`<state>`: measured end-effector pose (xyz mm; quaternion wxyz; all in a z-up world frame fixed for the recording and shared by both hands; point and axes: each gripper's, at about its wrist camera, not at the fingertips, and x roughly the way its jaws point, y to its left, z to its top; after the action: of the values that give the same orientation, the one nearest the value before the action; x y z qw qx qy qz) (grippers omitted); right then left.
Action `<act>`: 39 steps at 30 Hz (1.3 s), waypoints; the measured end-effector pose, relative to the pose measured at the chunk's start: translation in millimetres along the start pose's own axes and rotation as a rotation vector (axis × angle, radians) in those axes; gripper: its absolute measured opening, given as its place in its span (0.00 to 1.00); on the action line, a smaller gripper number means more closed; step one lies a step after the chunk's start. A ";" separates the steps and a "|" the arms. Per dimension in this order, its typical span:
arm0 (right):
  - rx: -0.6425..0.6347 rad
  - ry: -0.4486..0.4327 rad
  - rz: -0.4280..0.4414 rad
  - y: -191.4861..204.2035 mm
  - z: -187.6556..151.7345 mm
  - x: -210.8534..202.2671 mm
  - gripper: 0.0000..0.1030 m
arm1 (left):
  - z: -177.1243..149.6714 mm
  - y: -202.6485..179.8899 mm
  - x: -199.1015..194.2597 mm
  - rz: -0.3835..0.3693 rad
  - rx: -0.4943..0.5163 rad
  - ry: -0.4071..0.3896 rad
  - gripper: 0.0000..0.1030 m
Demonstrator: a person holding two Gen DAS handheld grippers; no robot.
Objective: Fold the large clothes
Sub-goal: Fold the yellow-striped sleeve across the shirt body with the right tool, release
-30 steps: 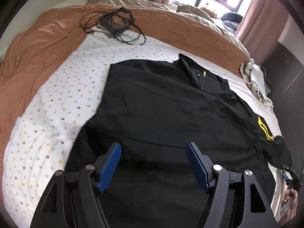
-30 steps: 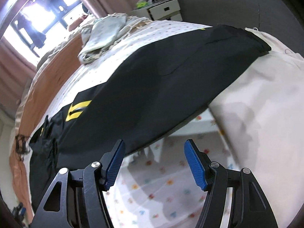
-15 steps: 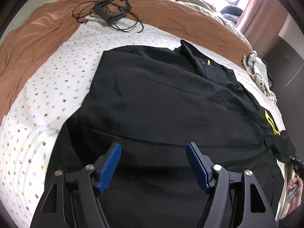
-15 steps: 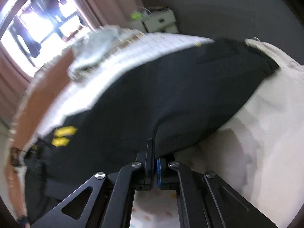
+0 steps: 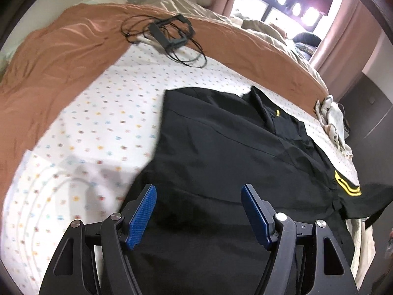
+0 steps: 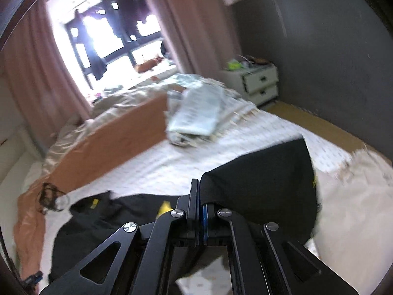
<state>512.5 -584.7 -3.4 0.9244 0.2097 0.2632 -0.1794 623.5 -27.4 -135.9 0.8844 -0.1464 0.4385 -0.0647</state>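
Note:
A large black shirt (image 5: 221,162) with yellow sleeve stripes (image 5: 347,184) lies spread on a dotted white sheet (image 5: 103,127) on the bed. My left gripper (image 5: 199,211) is open and empty, hovering over the shirt's lower left part. My right gripper (image 6: 199,196) is shut on the black sleeve (image 6: 265,184) and holds it lifted above the bed; the rest of the shirt (image 6: 98,223) lies below to the left.
A black cable bundle with a device (image 5: 167,36) lies at the far edge of the sheet on the orange blanket (image 5: 54,56). A pale folded cloth pile (image 6: 196,115) sits at the far right of the bed. A white nightstand (image 6: 255,83) stands by the grey wall.
My right gripper closed on the sleeve and has lifted it up off the bed, swinging over the shirt. My left gripper stayed open and shifted slightly over the shirt.

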 end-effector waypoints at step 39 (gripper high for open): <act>-0.403 0.642 0.230 338.4 -244.4 110.4 0.52 | -24.8 182.5 -117.5 0.110 -0.151 -0.061 0.70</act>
<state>649.7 -204.4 -155.2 0.8319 0.0977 0.5434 0.0553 529.9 169.3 -118.9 0.8859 -0.1904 0.4224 0.0218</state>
